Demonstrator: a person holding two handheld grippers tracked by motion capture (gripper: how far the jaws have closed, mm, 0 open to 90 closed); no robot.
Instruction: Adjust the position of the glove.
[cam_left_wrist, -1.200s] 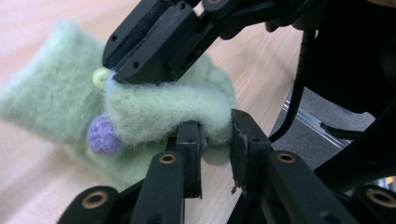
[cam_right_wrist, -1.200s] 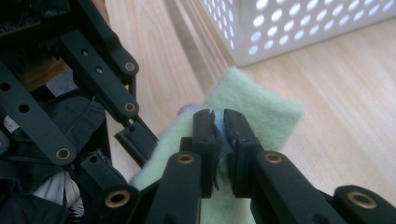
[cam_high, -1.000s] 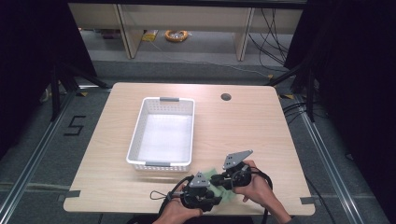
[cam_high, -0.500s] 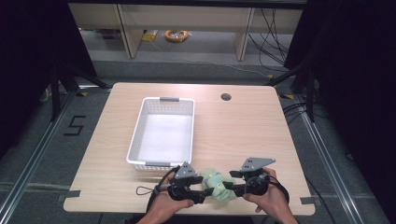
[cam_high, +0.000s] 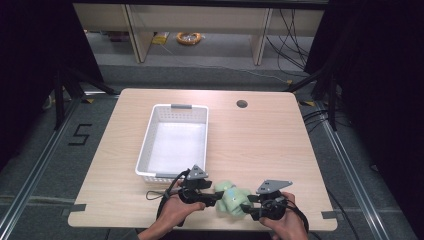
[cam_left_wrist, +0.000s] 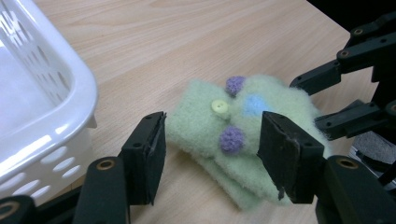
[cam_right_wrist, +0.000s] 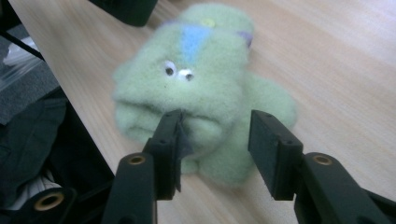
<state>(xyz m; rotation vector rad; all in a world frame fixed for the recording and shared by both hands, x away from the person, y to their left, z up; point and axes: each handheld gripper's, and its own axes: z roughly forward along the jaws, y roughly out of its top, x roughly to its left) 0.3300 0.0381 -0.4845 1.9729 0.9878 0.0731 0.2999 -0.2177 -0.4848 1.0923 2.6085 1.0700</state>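
Note:
A pale green felt toy (cam_high: 231, 198) with purple bobbles, a blue patch and a yellow button lies on the wooden table (cam_high: 260, 145) near its front edge. My left gripper (cam_high: 214, 196) is at the toy's left side. In the left gripper view the toy (cam_left_wrist: 243, 105) lies between and beyond the jaws of the left gripper (cam_left_wrist: 212, 156), which have just been opening and stand apart from it. My right gripper (cam_high: 246, 204) faces the toy (cam_right_wrist: 205, 70) from the right. The right gripper (cam_right_wrist: 215, 149) has just been closing, with the toy's lower edge between its jaws and no clear pinch.
A white perforated basket (cam_high: 172, 106) stands just behind the left gripper, its corner (cam_left_wrist: 70, 88) close to that jaw. A round cable hole (cam_high: 242, 104) sits at the table's back. The front edge of the table runs right under both hands.
Both hands have drawn apart, left gripper leftward and right gripper rightward. Their jaws have widened, and the toy, bunched between them before, now lies on the table.

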